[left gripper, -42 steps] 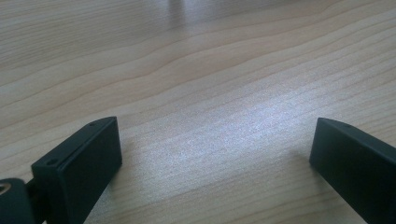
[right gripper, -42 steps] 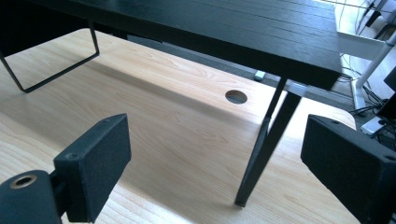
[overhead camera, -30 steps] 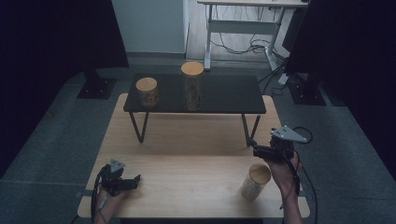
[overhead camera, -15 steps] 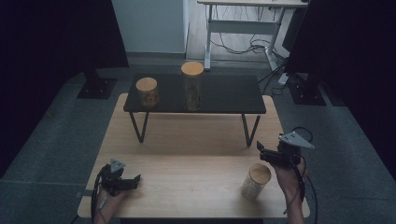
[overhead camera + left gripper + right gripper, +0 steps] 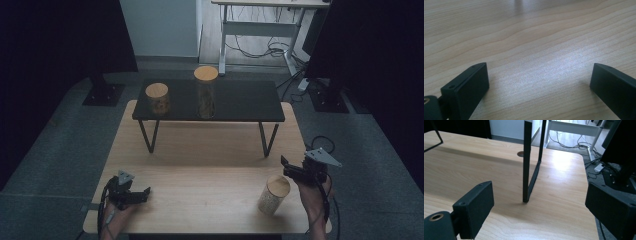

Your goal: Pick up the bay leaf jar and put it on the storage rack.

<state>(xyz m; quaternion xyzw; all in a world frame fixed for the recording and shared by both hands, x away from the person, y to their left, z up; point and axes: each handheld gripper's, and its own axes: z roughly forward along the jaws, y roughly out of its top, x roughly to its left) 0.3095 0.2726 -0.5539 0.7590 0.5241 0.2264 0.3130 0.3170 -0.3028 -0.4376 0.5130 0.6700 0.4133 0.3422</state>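
— Looking down from the high view, what sits nearest the right gripper (image 5: pixel 292 171)?

— One jar (image 5: pixel 273 195) with a wooden lid; it stands upright on the pale worktop (image 5: pixel 210 170), near the front right corner; the gripper hovers just beside it, up and to its right, and I see no contact between them.

— Are the fingers (image 5: pixel 474 208) closed on anything?

— No; in the right gripper view they stand wide apart with nothing between them; beyond them rises a thin black metal leg (image 5: pixel 527 167) of the low black table (image 5: pixel 240 102), planted on the wood.

— And the left gripper (image 5: pixel 142 192)?

— It rests low at the front left of the worktop, held in the person's left hand (image 5: pixel 116 212); its fingers (image 5: pixel 467 86) are also spread open; in the left gripper view bare wood grain lies between them; it is well apart from the jar.

— What else stands around?

— Two more jars with wooden lids on the low black table at the back of the worktop; a short jar (image 5: pixel 157 98) to the left and a tall jar (image 5: pixel 205 92) just right of it, near each other but not touching; both upright.

— Anything of the room?

— A grey floor (image 5: pixel 60 145) around the worktop; a white desk frame (image 5: pixel 260 25) at the back with cables under it; dark stands on either side; a cable (image 5: pixel 322 142) loops from the right gripper over the worktop's right edge.

— Which way does the right gripper point?

— Toward the left of the high view, roughly level; its grey three-cornered plate (image 5: pixel 324 156) sits on top; the person's right hand (image 5: pixel 312 187) holds it from below.
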